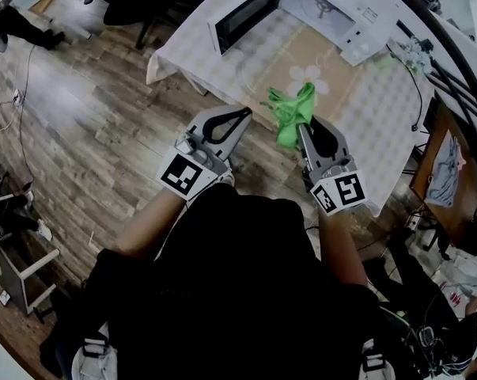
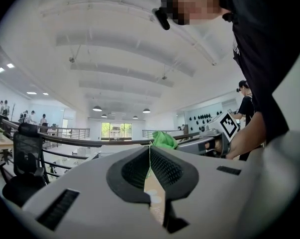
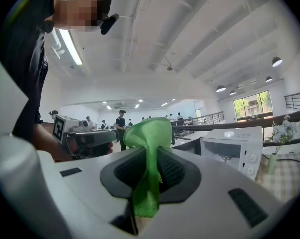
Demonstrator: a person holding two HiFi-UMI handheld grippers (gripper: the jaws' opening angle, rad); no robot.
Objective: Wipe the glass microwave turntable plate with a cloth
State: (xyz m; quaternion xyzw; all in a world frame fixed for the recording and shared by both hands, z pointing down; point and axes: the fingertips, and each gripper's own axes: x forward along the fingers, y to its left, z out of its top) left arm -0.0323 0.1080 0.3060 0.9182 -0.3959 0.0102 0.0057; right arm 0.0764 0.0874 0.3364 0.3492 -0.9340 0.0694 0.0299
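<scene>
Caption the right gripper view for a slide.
Right gripper clamps a green cloth, with a white microwave beyond.

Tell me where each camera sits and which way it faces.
Head view: on the head, facing steeply down at microwave and table; forearms, left tongs, right tongs show.
Left gripper view: on left tongs, looking up along shut jaws; torso shows.
Right gripper view: on right tongs, along jaws clamping green cloth; forearm shows.
Shared: all show the cloth.

Cloth [image 1: 290, 122] bright green. My left gripper [image 1: 247, 114], right gripper [image 1: 302, 127] grey, black-white square markers. Microwave [image 1: 341, 18] white. Tablecloth [image 1: 380, 121] pale checked. Floor [image 1: 80, 125] brown planks.
</scene>
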